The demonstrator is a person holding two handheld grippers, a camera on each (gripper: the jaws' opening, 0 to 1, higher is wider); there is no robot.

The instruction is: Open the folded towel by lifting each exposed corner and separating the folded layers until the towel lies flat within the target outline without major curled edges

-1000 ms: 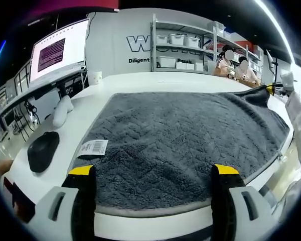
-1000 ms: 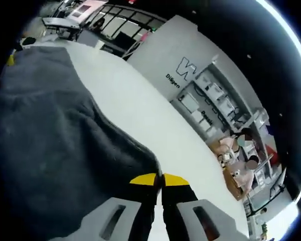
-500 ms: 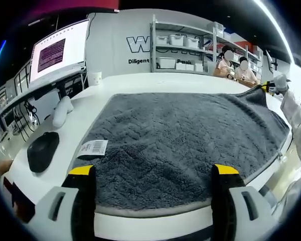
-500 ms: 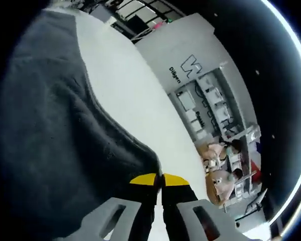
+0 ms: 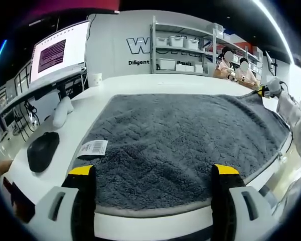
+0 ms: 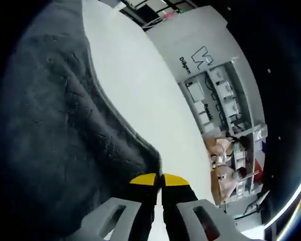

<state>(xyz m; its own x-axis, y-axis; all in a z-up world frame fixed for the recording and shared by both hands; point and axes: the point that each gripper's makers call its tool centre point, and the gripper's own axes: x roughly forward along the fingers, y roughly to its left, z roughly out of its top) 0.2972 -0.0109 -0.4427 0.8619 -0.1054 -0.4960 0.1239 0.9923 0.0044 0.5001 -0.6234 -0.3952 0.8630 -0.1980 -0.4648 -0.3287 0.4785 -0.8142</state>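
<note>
A dark grey towel [image 5: 185, 138] lies spread over the white table [image 5: 140, 80], with a white barcode label [image 5: 93, 148] at its near left corner. My left gripper [image 5: 153, 173] is open, its yellow-tipped jaws straddling the towel's near edge, nothing between them. At the far right, my right gripper [image 5: 265, 90] pinches the towel's far right corner. In the right gripper view the towel [image 6: 55, 145] fills the left side and my right gripper [image 6: 159, 179] is shut on its corner, just above the white table [image 6: 155, 95].
A black mouse [image 5: 42, 150] and a white object [image 5: 62, 109] lie on the table left of the towel. A paper cup [image 5: 95, 78] stands at the far left. A monitor [image 5: 57, 50], shelves with bins [image 5: 183, 47] and seated people [image 5: 236, 65] are beyond the table.
My right gripper has carried the towel's far right corner lower and outward toward the table. The left gripper has not moved.
</note>
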